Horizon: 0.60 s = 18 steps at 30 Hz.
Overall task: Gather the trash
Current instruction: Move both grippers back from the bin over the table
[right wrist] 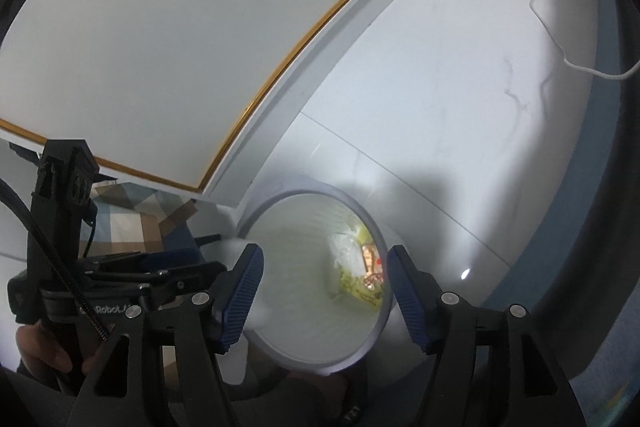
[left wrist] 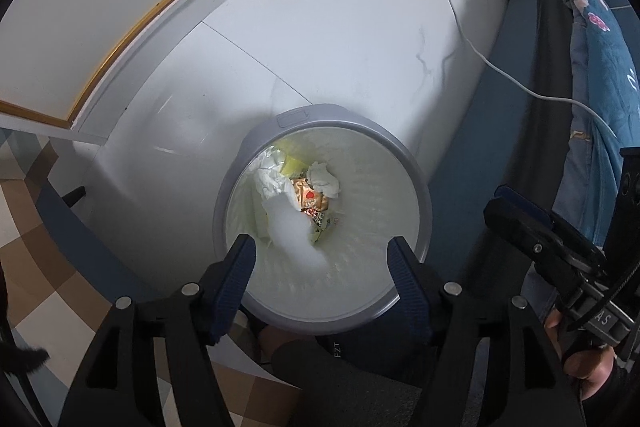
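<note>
A round grey bin with a white liner stands on the floor, right under my left gripper. Inside lie crumpled white tissues, a gold wrapper with a red heart and yellow-green wrappers. A blurred white piece shows in the bin's mouth, clear of both pads. My left gripper is open and holds nothing. My right gripper is open too, above the bin's rim, with nothing between its fingers. Each gripper appears at the side of the other's view.
A white cable trails over the pale marble floor. A bed with blue flowered bedding stands on the right. A white, gold-trimmed cabinet is behind the bin, a checked rug on the left. The person's dark-clad leg is below.
</note>
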{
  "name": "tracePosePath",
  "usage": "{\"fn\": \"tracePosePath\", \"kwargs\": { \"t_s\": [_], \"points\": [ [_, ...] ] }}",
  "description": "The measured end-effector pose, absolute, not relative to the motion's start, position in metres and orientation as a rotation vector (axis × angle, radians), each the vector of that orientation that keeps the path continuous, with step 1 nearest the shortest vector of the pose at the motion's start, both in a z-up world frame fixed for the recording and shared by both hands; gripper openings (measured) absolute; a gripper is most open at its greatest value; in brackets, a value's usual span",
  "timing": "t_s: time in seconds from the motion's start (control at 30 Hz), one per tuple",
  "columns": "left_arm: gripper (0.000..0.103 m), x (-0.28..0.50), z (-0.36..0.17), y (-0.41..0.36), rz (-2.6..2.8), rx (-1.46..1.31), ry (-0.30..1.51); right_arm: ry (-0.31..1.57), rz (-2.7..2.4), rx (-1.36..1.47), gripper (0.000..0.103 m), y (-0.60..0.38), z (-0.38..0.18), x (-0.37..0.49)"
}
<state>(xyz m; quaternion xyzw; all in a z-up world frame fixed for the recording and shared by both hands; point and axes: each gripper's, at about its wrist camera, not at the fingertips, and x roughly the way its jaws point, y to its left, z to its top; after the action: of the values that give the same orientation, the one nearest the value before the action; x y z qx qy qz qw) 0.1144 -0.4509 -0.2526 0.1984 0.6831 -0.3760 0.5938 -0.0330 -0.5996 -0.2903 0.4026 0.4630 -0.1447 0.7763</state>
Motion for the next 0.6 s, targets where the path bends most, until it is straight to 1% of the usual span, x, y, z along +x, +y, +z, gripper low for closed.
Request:
{"fn": "tracePosePath", "kwargs": {
  "t_s": [0.1,0.23,0.6],
  "points": [
    [0.068,0.114,-0.255,-0.449,-0.872,0.464,1.601,0.994,-0.316,0.872,0.064,-0.6,-0.29,-0.033],
    [0.068,0.114,-0.251,-0.443,-0.851,0.466,1.587,0.986,-0.318,0.874,0.065,-0.601,-0.29,-0.035],
    [0.069,0.124,-0.212,-0.418,-0.76,0.376,1.444,0.976,-0.315,0.858,0.071,-0.595,-0.276,-0.036]
  ]
}}
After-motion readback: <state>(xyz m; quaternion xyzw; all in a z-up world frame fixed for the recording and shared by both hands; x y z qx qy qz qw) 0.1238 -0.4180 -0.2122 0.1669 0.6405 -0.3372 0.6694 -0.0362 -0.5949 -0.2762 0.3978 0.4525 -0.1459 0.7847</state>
